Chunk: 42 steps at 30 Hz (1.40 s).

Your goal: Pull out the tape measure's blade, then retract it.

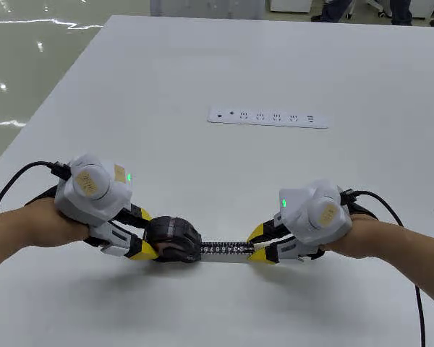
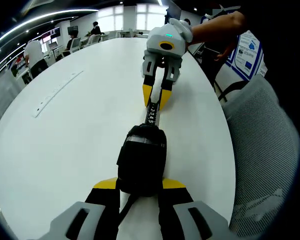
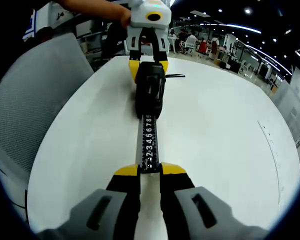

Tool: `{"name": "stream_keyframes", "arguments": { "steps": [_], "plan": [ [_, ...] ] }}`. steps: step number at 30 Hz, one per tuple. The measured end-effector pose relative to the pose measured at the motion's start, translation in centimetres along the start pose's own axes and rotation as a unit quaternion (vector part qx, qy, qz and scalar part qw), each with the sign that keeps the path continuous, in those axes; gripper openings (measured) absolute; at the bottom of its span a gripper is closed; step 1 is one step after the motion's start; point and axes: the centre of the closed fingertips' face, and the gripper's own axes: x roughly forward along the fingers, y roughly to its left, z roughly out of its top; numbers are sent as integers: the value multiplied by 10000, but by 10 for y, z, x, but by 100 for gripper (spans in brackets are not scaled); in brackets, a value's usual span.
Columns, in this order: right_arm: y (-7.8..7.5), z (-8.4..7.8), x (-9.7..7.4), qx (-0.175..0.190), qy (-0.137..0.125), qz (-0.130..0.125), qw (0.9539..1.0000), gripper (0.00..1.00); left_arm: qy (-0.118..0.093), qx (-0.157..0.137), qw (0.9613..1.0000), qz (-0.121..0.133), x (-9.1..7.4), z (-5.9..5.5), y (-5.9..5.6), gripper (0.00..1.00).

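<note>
A black tape measure (image 1: 173, 239) lies on the white table (image 1: 224, 72) near its front edge. My left gripper (image 1: 148, 235) is shut on the tape measure's case (image 2: 141, 159), yellow-tipped fingers on either side. A short length of black blade (image 1: 226, 249) with white numbers runs from the case to my right gripper (image 1: 257, 243). That gripper is shut on the blade's end (image 3: 149, 162). In the right gripper view the case (image 3: 150, 89) sits ahead with the left gripper (image 3: 148, 62) behind it. The right gripper (image 2: 157, 95) faces me in the left gripper view.
A white power strip (image 1: 267, 117) lies flat further back on the table. A grey mesh chair (image 2: 262, 150) stands by the table's edge. Cables (image 1: 18, 177) trail from both grippers. People and desks fill the room beyond.
</note>
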Motion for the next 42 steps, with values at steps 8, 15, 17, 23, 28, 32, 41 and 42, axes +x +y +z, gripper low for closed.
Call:
{"name": "stream_keyframes", "arguments": {
  "steps": [8, 15, 17, 23, 28, 32, 41, 42],
  "plan": [
    [-1, -4, -4, 8, 23, -28, 10000, 12, 10, -5, 10000, -7, 0, 0, 1, 26],
    [-2, -8, -8, -2, 48, -58, 10000, 12, 10, -11, 10000, -18, 1, 1, 1, 26],
    [-2, -9, -9, -1, 51, -65, 10000, 12, 10, -15, 10000, -18, 1, 1, 1, 26],
    [-2, -12, -11, 24, 70, -77, 9999, 12, 15, -11, 10000, -21, 1, 1, 1, 26],
    [-2, -15, -12, 33, 80, -94, 9999, 12, 18, -10, 10000, -26, 2, 1, 1, 26],
    [-2, -16, -14, 28, 95, -108, 9999, 12, 48, 19, 10000, -31, 2, 1, 0, 26],
    [-3, -18, -17, 38, 98, -138, 9998, 12, 72, 21, 10000, -42, 2, 1, 1, 25],
    [-3, -18, -18, 36, 99, -141, 9998, 12, 77, 27, 10000, -42, 2, 1, 1, 25]
  ]
}}
